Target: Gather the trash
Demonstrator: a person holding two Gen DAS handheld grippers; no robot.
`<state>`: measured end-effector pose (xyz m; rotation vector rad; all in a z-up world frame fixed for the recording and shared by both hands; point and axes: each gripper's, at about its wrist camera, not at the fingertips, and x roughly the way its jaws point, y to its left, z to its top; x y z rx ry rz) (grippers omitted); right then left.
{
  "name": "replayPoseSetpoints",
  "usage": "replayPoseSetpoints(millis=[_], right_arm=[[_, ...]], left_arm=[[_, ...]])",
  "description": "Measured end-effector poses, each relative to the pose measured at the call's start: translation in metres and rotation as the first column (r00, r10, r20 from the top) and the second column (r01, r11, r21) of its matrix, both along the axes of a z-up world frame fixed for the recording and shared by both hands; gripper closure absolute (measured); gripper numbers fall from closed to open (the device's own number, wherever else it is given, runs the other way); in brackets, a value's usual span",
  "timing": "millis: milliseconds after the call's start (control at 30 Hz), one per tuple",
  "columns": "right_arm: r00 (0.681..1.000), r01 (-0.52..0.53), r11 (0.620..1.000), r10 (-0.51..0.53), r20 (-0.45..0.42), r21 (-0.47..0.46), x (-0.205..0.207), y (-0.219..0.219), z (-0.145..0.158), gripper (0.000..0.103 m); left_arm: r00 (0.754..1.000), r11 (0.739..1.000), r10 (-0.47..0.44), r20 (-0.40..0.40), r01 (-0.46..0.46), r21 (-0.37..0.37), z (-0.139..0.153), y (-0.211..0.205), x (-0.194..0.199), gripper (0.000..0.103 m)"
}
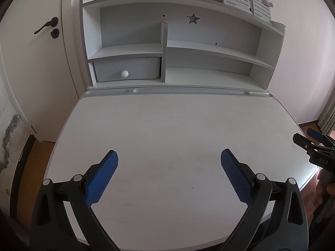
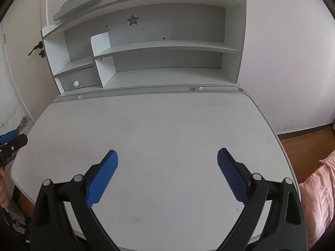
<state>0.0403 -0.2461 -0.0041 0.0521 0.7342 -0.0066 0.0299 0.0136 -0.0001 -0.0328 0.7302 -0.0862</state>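
Trash is nowhere to be seen in either view — the white bench [image 1: 167, 129] is bare from edge to edge, and so are the shelves [image 1: 209, 48] at its back. Taking the bench as the landmark and going from its left side: a door [image 1: 31, 62] stands beyond the left edge, with a closed drawer [image 1: 127, 71] at the back left under the shelves. Above the near left part of the bench hangs the left claw [image 1: 169, 156], spread wide and holding nothing. Above the near right part hangs the right claw [image 2: 167, 156], likewise spread wide and empty. Off the right edge lies a pink cloth [image 2: 318, 192].

The risk here, as I judge it, is searching in the wrong place — any trash may lie on the floor or behind the drawer front, out of both cameras. Sweeping the claws low over the bare bench could only scrape it.
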Motion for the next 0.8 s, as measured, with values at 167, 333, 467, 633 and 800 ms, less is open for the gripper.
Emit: replayPoseSetpoints(millis=[167,333,467,633,800], right_arm=[[1.000,0.000,1.000,0.000,0.002,0.000,-0.0005,0.0000,-0.0003,0.011],[1.000,0.001,1.000,-0.001,0.003,0.000,-0.0006,0.0000,-0.0006,0.010],[1.000,-0.001,1.000,0.001,0.003,0.000,-0.0012,-0.0007,-0.0001,0.010],[1.000,-0.002,1.000,0.002,0.003,0.000,-0.0014,-0.0011,-0.0002,0.010],[1.000,0.000,1.000,0.000,0.002,-0.001,-0.0007,-0.0006,0.0001,0.010]], left_arm=[[1.000,1.000,-0.002,-0.002,0.002,0.004,-0.0011,-0.0022,-0.0001,0.007],[1.000,1.000,-0.002,-0.005,0.002,0.005,-0.0018,-0.0029,0.0000,0.007],[1.000,1.000,-0.005,-0.005,0.005,0.007,-0.0028,-0.0029,0.0007,0.007],[1.000,1.000,-0.008,-0.008,0.008,0.009,-0.0040,-0.0032,0.0014,0.007],[1.000,1.000,-0.009,-0.013,0.009,0.011,-0.0051,-0.0029,0.0034,0.007]])
